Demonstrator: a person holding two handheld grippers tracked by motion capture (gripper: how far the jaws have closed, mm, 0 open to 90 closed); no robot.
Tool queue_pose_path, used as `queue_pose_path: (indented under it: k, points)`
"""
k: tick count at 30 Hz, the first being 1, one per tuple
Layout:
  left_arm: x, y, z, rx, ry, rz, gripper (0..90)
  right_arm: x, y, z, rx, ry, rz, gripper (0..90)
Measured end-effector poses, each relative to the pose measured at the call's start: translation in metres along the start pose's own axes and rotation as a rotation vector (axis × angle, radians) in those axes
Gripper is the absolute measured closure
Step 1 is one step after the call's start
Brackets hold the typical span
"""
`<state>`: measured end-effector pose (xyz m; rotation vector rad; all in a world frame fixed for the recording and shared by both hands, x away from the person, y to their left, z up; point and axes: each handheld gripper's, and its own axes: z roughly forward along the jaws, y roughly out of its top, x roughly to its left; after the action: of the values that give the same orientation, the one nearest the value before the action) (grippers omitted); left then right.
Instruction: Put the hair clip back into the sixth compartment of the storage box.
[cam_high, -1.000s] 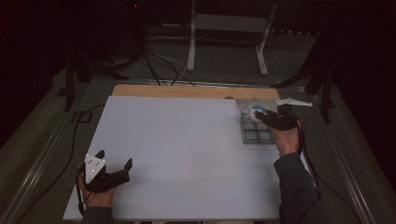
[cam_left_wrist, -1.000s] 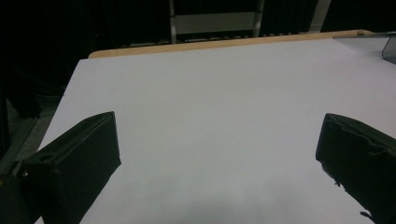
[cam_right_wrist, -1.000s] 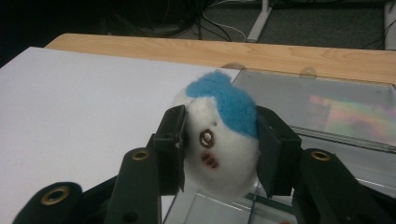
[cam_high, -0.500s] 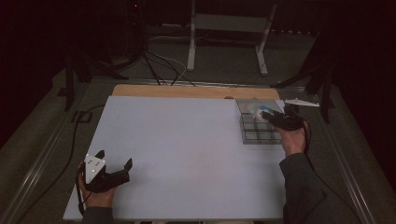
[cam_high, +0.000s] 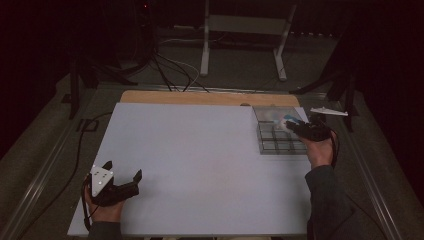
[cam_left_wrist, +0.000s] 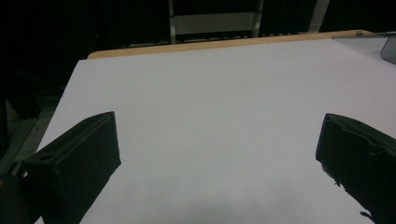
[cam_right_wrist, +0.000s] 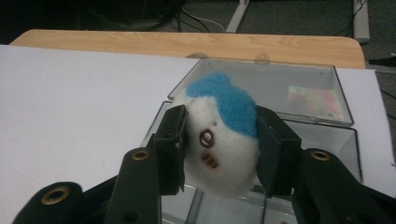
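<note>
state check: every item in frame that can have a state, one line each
plush toy: white with a blue patch, clamped between the right gripper's jaws, held above the box
clear plastic box: lid open and tilted back, divided compartments, the ones in view look empty
right gripper: shut on the plush toy, over the box
left gripper: open, nothing between the jaws, near the table's front left corner
table: white top, box at its far right

Fuzzy plush toy (cam_right_wrist: 224, 135), glossy clear plastic box (cam_right_wrist: 299, 93), matt white tabletop (cam_high: 200, 155)

A dark lab: white worktable (cam_high: 200, 165), floor cables (cam_high: 170, 70), metal stand (cam_high: 245, 30).
</note>
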<state>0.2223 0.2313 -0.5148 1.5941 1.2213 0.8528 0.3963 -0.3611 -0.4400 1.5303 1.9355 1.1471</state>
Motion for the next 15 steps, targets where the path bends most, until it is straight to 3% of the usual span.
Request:
queue_pose_path:
  k: [15]
  points:
    - [-0.001, 0.000, 0.000, 0.002, 0.002, 0.002, 0.7, -0.015, -0.005, -0.008, 0.014, -0.028, 0.005, 58.2]
